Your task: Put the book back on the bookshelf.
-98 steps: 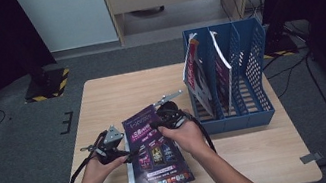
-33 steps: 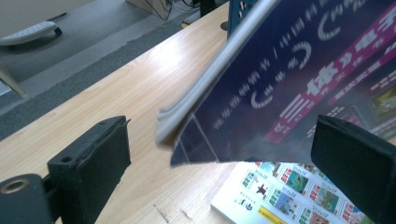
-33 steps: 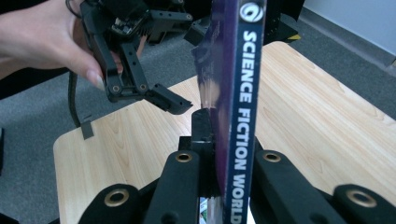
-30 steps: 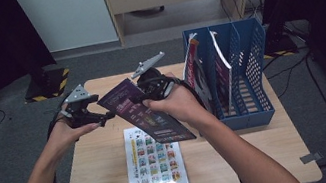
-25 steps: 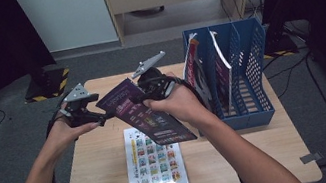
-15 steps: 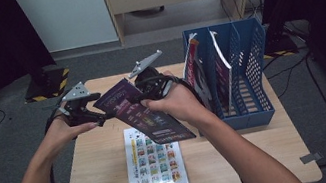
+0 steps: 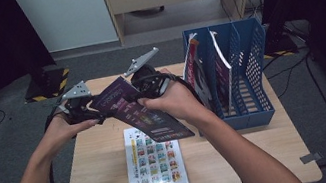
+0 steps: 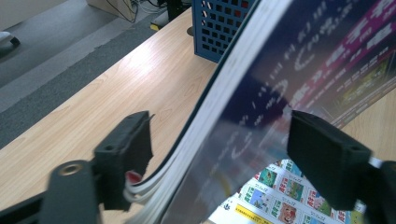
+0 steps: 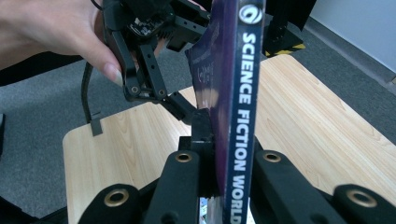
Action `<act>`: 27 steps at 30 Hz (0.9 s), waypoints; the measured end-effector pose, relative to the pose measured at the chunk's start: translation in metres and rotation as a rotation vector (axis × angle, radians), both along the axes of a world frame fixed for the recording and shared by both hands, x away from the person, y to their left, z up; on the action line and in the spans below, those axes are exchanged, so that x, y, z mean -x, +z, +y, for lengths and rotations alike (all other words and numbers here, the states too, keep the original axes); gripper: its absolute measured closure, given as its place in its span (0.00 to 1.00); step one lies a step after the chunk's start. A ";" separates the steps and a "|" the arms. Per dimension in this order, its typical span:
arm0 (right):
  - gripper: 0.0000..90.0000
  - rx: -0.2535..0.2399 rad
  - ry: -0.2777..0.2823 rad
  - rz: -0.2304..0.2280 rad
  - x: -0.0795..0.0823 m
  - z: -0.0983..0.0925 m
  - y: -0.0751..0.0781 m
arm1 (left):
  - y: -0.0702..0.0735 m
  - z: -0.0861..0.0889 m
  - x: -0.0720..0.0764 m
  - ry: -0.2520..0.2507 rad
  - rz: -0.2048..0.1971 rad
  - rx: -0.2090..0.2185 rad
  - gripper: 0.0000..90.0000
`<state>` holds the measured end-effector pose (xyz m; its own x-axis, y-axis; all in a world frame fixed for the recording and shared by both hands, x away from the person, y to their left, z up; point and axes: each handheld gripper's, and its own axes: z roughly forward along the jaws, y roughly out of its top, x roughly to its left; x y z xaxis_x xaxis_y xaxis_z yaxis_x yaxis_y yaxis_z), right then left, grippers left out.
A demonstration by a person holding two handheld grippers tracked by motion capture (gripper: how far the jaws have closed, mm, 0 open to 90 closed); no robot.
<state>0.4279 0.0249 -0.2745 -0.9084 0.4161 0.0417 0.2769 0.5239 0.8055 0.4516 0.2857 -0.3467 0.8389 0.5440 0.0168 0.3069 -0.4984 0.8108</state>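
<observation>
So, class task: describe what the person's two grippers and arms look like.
Both grippers are black, with two blocky black jaws. The left gripper and right gripper each carry a grey three-cornered plate on top. Brass-coloured rivets mark the right jaw links. A black cable trails from the left one. The forearms are bare, without sleeves.

A dark purple glossy magazine (image 7: pixel 142 113) is hanging tilted above the light wooden table (image 7: pixel 101 158), its far left corner sitting between the closing jaws of the left gripper (image 7: pixel 88 114), while the right gripper (image 7: pixel 146 81) is clamping its far edge. A second, colourful magazine (image 7: pixel 156 166) is lying flat below, and a blue perforated plastic file rack (image 7: pixel 244 72) is standing at the right, holding upright magazines
</observation>
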 end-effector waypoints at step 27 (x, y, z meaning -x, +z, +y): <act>0.93 0.036 -0.060 0.012 -0.010 -0.009 -0.017 | 0.015 0.008 0.002 0.007 -0.064 -0.022 0.88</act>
<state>0.4383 0.0163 -0.2915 -0.8813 0.4711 0.0362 0.3180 0.5349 0.7828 0.4494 0.2935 -0.3320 0.8321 0.5484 0.0826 0.2582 -0.5148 0.8175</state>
